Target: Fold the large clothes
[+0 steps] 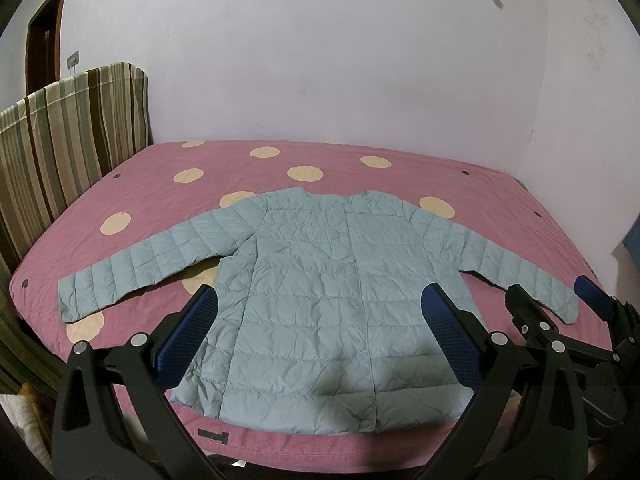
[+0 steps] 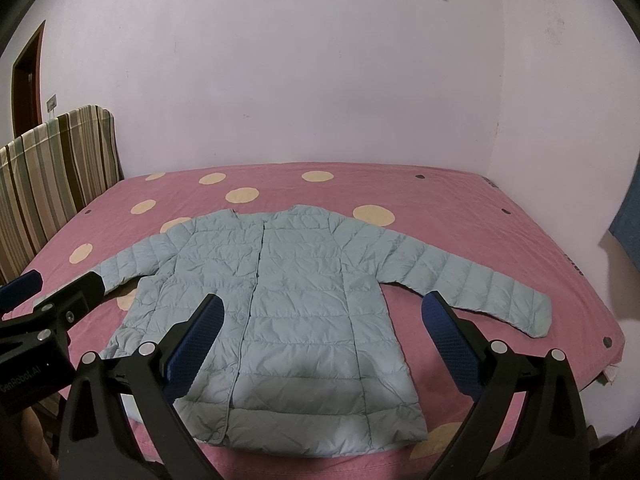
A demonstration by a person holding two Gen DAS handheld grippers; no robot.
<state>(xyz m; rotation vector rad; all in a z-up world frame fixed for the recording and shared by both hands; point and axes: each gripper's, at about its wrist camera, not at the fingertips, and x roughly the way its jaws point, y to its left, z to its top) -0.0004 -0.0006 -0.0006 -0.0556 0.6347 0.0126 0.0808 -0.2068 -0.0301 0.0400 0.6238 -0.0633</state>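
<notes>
A light blue quilted jacket lies flat and face up on the pink bed, both sleeves spread out to the sides, collar toward the wall. It also shows in the right wrist view. My left gripper is open and empty, held above the jacket's lower half near the front edge of the bed. My right gripper is open and empty, held above the jacket's hem. The right gripper shows at the right of the left wrist view; the left gripper shows at the left of the right wrist view.
The bed cover is pink with cream dots. A striped headboard stands at the left. A plain wall runs behind the bed. A brown door is at the far left. A blue object sits at the right edge.
</notes>
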